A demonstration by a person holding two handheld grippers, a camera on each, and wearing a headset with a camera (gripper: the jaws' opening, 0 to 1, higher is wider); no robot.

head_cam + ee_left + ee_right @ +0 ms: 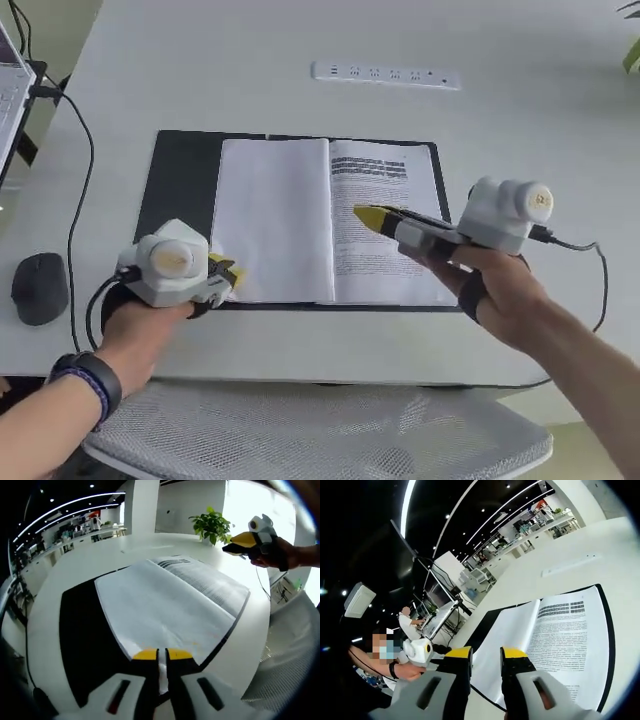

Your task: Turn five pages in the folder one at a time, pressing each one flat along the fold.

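Currently the folder (175,200) lies open and flat on the table (250,90), straight ahead of both grippers. The blank page (270,220) is ahead of my left gripper (225,272). The printed page (385,240) is under my right gripper (368,218). The fold (331,220) runs between the two.

Handling, my guess:
- Single sheets: light, thin, floppy. They will bend and slide rather than resist, crease if pinched hard, and tear near the binding if pulled sideways.
- The black cover looks stiffer and should lie put under its own weight.
- Best hold is the free outer edge or near outer corner of the printed page, back toward my right hand from the tips.
- Take one sheet only and carry it in an arc over the fold.
- For pressing, run closed tips along the fold with light pressure.

Left gripper: jaws drawn almost together, with only a thin slit between the yellow tips. The tips sit at the near edge of the blank page, by its outer corner. White shows in the slit. I cannot tell whether a sheet is nipped there or the tips just rest on paper.

Right gripper: jaws a little apart, nothing between them. It hangs above the printed page, clear of the paper, tips aimed toward the fold. It needs to drop and swing outward to reach the free edge.
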